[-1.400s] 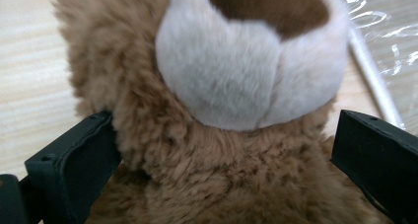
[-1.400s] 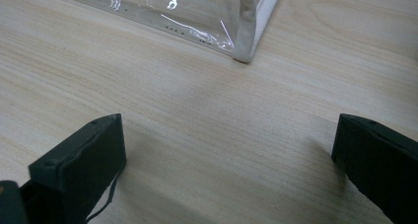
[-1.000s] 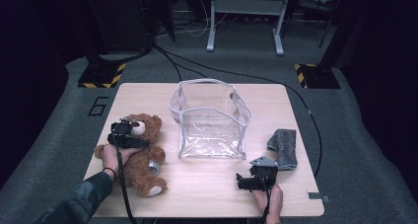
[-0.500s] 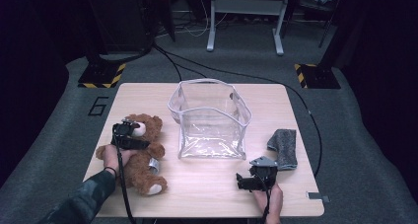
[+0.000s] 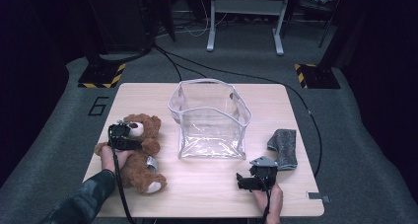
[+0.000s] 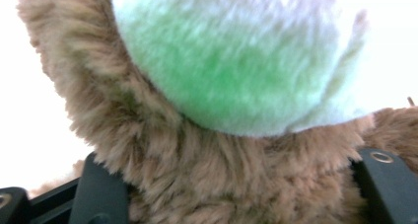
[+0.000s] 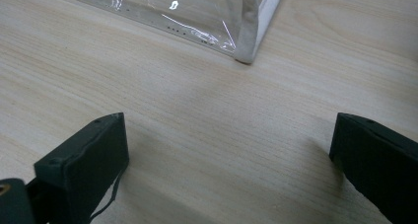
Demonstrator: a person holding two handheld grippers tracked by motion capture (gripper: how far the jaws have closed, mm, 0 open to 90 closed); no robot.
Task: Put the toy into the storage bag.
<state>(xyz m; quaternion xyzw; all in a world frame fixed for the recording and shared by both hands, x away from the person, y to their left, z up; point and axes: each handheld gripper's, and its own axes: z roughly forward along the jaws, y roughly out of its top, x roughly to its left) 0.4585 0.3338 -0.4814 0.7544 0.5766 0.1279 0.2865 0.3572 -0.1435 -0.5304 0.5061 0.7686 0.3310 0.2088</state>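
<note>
Pale wooden tabletop [image 5: 207,189] on grey carpet, dark room behind. Centred on it: clear plastic open-topped bag with white trim [image 5: 211,119]. Left of the bag: brown plush teddy bear with cream muzzle [image 5: 140,155], lying on its back. Left gripper [image 5: 120,136] on the bear's head, jaws just closing, fur packed between them, pressing both sides [image 6: 217,184]. Right gripper [image 5: 240,181] near the bag's front right corner, jaws spread wide over bare wood. Right of the bag: crumpled dark grey cloth [image 5: 284,146].
</note>
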